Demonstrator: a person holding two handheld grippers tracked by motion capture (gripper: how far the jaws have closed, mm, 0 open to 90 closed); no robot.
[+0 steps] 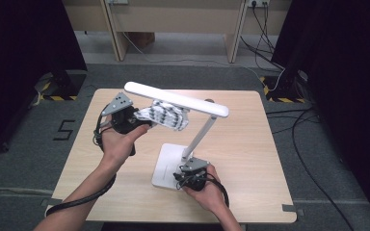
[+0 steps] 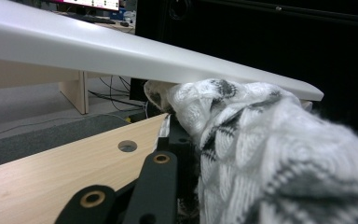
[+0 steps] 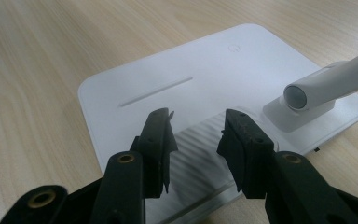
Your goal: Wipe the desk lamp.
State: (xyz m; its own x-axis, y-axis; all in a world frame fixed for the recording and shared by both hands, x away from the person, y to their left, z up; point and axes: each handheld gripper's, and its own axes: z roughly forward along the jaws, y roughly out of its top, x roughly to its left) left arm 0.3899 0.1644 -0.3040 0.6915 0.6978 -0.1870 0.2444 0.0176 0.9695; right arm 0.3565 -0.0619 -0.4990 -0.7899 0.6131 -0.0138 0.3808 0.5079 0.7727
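Two grippers share the work on a white desk lamp standing on the wooden table. The left gripper is clamped on a grey-and-white patterned cloth, and the cloth is pressed up against the underside of the lamp head, roughly midway along that long flat bar. In the left gripper view the cloth bulges out past the jaw and touches the bar from below; the jaw tips themselves are buried in the fabric.

The right gripper rests on the near edge of the lamp base, at the foot of the slanted stem. In the right gripper view its fingers stand apart with nothing between them, their tips down on the white base plate, with the stem's hinge just to one side. It looks to be steadying the lamp, not gripping it.

What the wiping stroke turns on is the head's long axis: it runs from the free end beyond the left gripper, across and slightly toward the person, to the joint above the stem. The cloth lies under that bar, so I judge the stroke should slide along this line, keeping upward contact. The left hand is the nearer one to the head; the right hand stays low at the base, well under the bar.
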